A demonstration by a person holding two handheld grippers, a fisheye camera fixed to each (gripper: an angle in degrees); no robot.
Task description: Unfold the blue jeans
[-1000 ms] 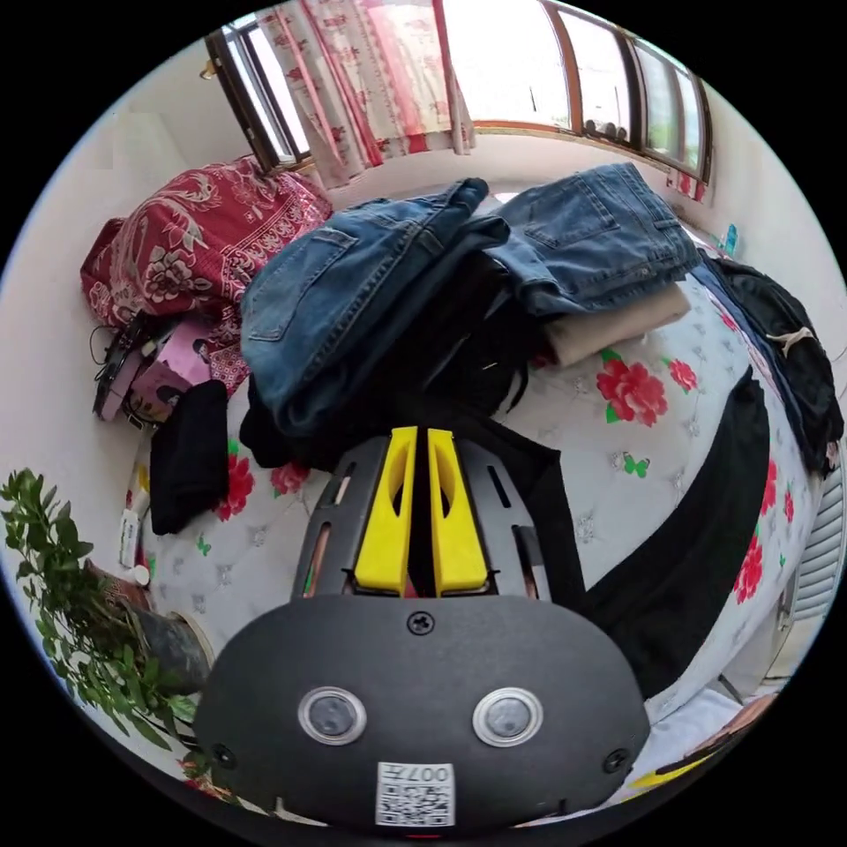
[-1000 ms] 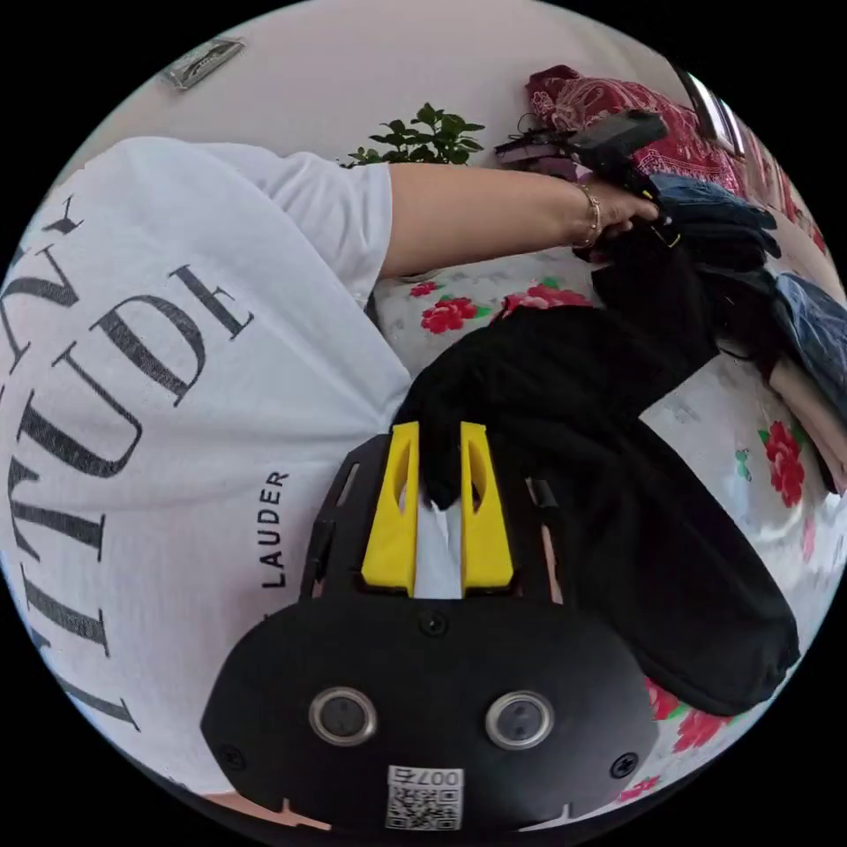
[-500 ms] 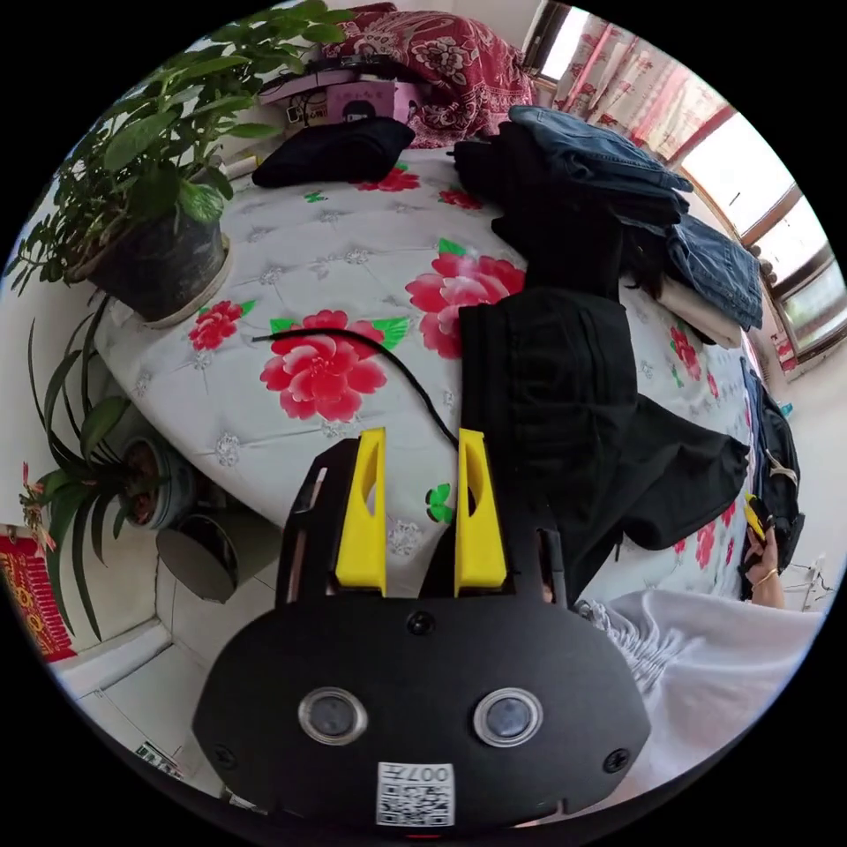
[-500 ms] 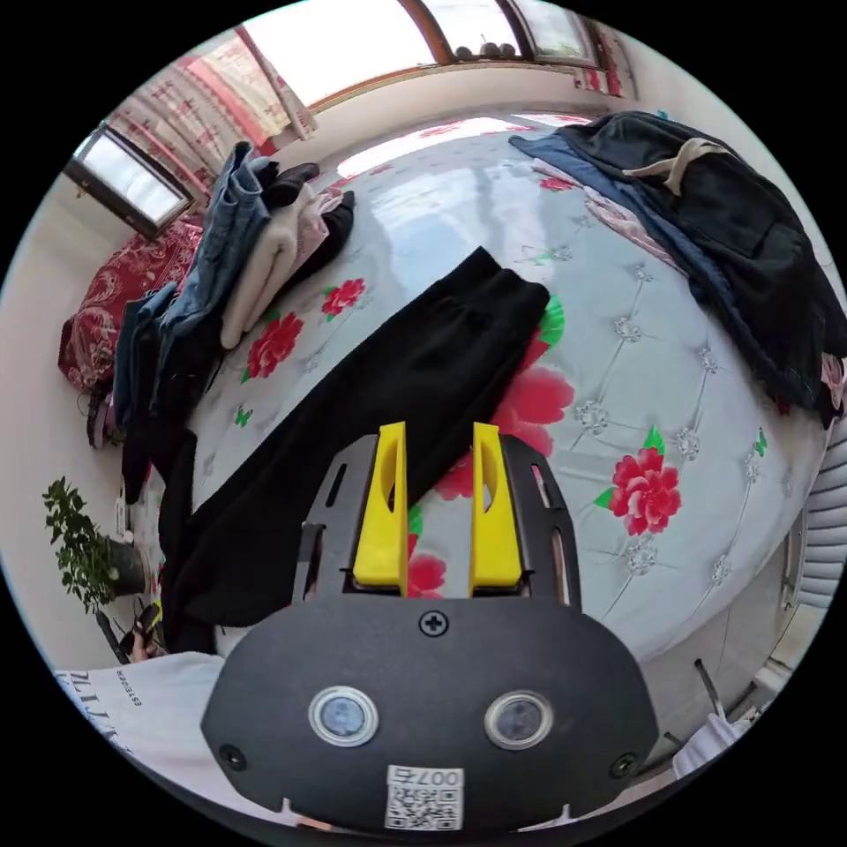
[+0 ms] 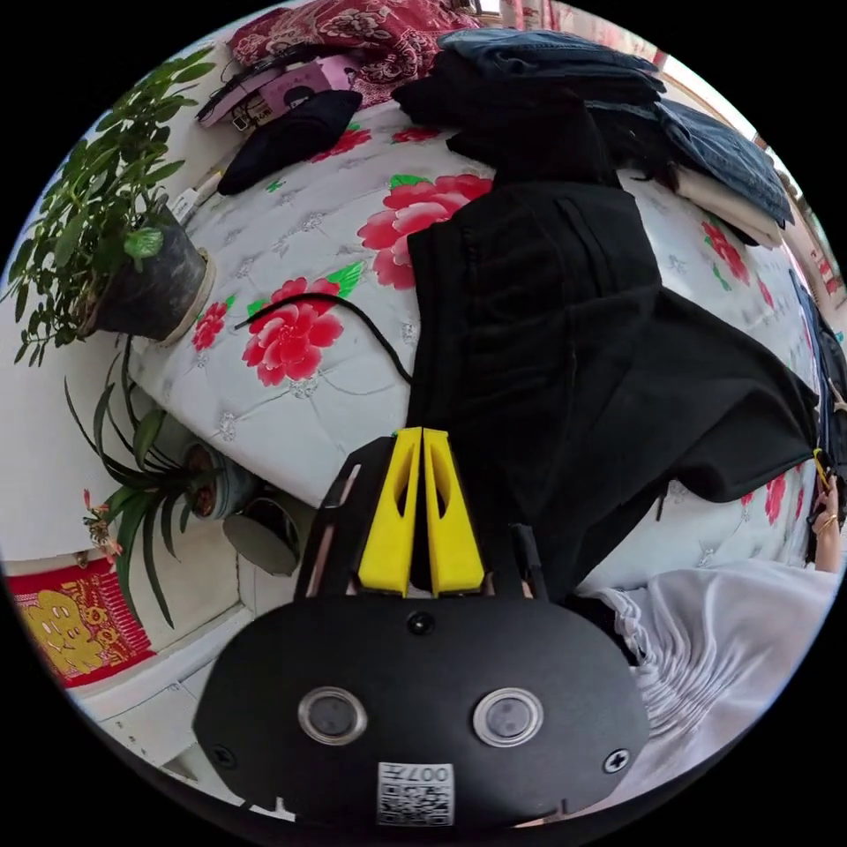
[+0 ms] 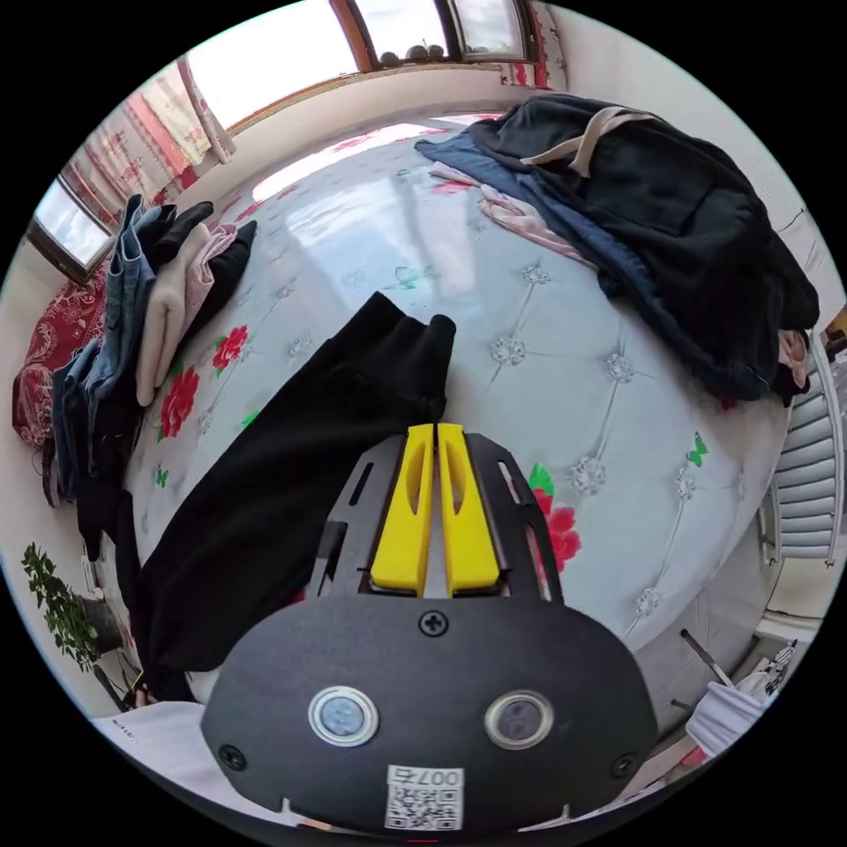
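A bed (image 6: 565, 291) with a white quilted cover printed in red flowers carries everything here. Black trousers (image 5: 547, 353) lie spread across it, long axis running from the left gripper (image 5: 422, 434) toward the right gripper (image 6: 435, 430). Both sets of fingers are closed; each looks to be pinching an end of the trousers, though the contact is hard to confirm. The blue jeans (image 5: 547, 53) sit folded on a clothes pile beyond the trousers, well apart from both grippers, and untouched. The left gripper seems nearer the pile.
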